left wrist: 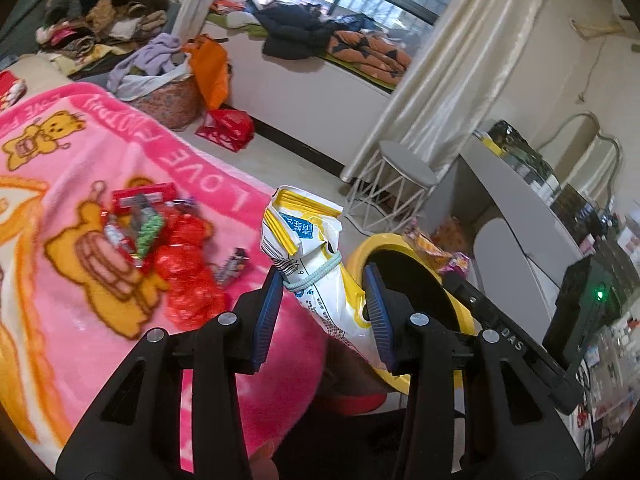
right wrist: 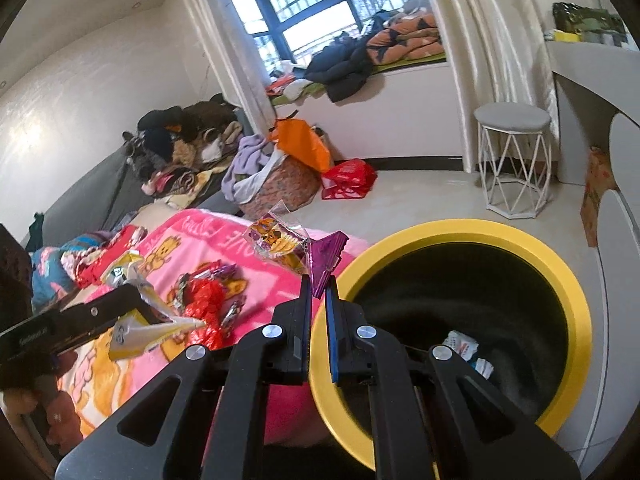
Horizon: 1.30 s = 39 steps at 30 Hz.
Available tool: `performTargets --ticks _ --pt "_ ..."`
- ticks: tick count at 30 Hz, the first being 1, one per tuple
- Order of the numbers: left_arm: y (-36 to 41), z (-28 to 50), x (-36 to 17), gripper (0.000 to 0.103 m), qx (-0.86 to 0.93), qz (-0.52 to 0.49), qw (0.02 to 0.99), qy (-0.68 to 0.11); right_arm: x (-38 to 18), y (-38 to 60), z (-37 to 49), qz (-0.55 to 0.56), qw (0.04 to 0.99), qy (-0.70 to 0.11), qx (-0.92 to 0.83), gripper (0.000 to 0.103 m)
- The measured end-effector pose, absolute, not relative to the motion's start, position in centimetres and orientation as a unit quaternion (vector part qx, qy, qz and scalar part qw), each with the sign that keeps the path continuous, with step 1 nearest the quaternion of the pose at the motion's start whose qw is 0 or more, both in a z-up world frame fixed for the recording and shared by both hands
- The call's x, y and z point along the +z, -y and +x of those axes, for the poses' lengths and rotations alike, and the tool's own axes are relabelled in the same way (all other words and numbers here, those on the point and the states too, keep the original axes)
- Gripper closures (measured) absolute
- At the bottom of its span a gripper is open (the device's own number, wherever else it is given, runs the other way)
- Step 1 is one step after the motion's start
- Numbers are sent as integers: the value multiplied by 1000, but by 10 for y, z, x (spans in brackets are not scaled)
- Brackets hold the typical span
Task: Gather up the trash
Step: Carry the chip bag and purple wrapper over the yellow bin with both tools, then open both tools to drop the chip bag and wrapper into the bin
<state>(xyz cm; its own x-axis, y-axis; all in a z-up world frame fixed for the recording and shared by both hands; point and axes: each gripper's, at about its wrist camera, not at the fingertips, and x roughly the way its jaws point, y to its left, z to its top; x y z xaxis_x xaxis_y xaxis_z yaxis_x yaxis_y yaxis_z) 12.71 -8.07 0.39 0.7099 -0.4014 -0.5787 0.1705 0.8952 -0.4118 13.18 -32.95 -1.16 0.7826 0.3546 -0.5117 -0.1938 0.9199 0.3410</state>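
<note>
While the left gripper (left wrist: 326,304) pinches a crumpled white and yellow bag (left wrist: 310,256) between its blue pads (left wrist: 267,320), the bag's long axis runs from down between the fingers up and away past the fingertips, leaning left, its torn yellow mouth pointing up. A pale green band (left wrist: 316,276) wraps its middle, and small print and a barcode cover its side; its lower end is hidden behind the right finger. Just beyond the right finger sits the yellow-rimmed bin (left wrist: 404,264), mostly blocked. Left of the fingers, red and silver wrappers (left wrist: 176,248) lie blurred on the pink blanket (left wrist: 80,168).

Nearly pressed together, the right gripper (right wrist: 319,292) nips a purple wrapper (right wrist: 326,258) that stands upright above the fingertips, with a clear printed packet (right wrist: 276,240) fanning out left of it. Right of the fingers the bin (right wrist: 460,232) opens wide, white scraps (right wrist: 464,346) lying inside, partly cut off by the right finger.
</note>
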Motion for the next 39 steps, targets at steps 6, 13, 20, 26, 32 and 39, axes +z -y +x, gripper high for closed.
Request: performTargets --ticks 6,13,20,26,32,39 --pt "117 132 5 69 -188 -141 908 -348 -13 351 133 151 937 -292 120 96" --pt "148 137 -1 69 -211 -117 904 -353 -19 378 134 169 938 -291 83 96" --pt "176 143 -8 68 -231 -96 899 -360 -24 399 136 174 940 -291 45 96" --pt "193 147 -14 68 -242 -83 895 -366 -32 417 138 177 939 -294 16 96" --pt "207 153 -24 68 -246 -70 891 -375 -41 431 140 188 933 -306 -2 96" --pt "221 165 -45 68 -252 -57 881 -397 -54 437 147 192 923 -334 -8 96"
